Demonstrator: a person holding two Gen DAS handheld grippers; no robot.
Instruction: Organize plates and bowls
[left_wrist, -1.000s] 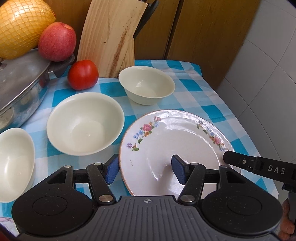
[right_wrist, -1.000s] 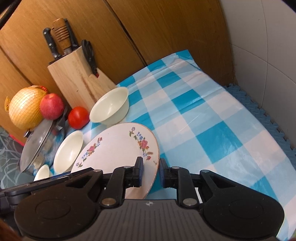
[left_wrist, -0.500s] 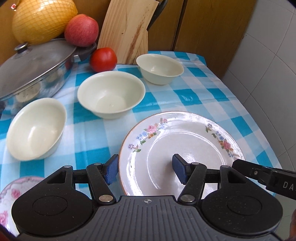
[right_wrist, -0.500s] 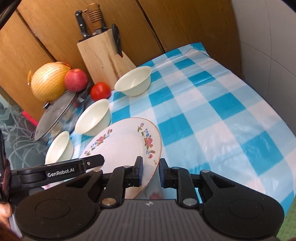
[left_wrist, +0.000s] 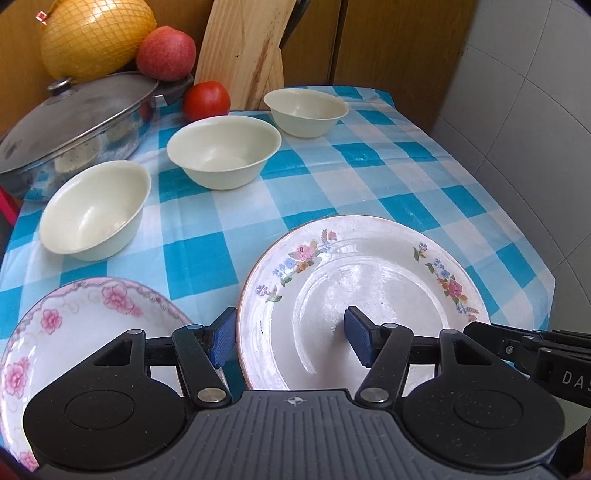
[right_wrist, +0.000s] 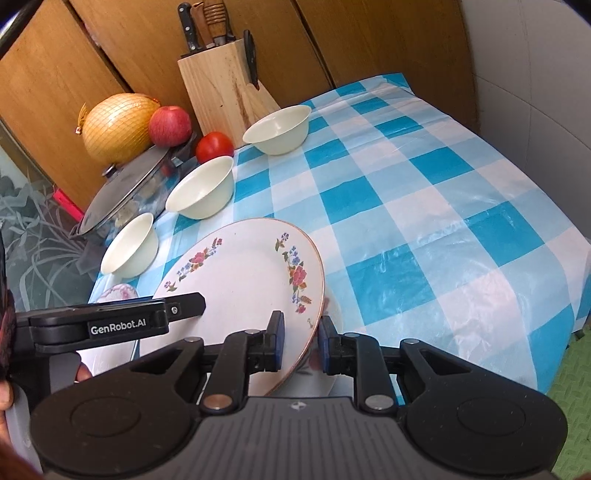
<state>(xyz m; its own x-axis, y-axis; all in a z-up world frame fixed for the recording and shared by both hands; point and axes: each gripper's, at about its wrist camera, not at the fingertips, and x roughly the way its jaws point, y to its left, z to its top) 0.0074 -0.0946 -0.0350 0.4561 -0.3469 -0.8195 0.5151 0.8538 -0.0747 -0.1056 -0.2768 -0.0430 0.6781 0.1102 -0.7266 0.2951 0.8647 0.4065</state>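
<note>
Right gripper (right_wrist: 298, 341) fingers pinch my tilted floral plate (right_wrist: 243, 280) at its rim; left gripper (left_wrist: 291, 338) gapes. Only left view shows the pink plate (left_wrist: 85, 325) clearly.

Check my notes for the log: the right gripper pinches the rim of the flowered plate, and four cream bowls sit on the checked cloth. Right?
Not quite: there are three cream bowls, not four, as the left wrist view shows. The right gripper does pinch the flowered plate by its rim, and the bowls sit on the checked cloth.

It was a home kitchen: a knife block (right_wrist: 221, 88) stood against wooden cabinet doors (right_wrist: 74, 74), beside a lidded steel pan (left_wrist: 74, 122), a tomato (left_wrist: 207, 99), an apple (left_wrist: 166, 51), and a checked tablecloth (right_wrist: 424, 206).
</note>
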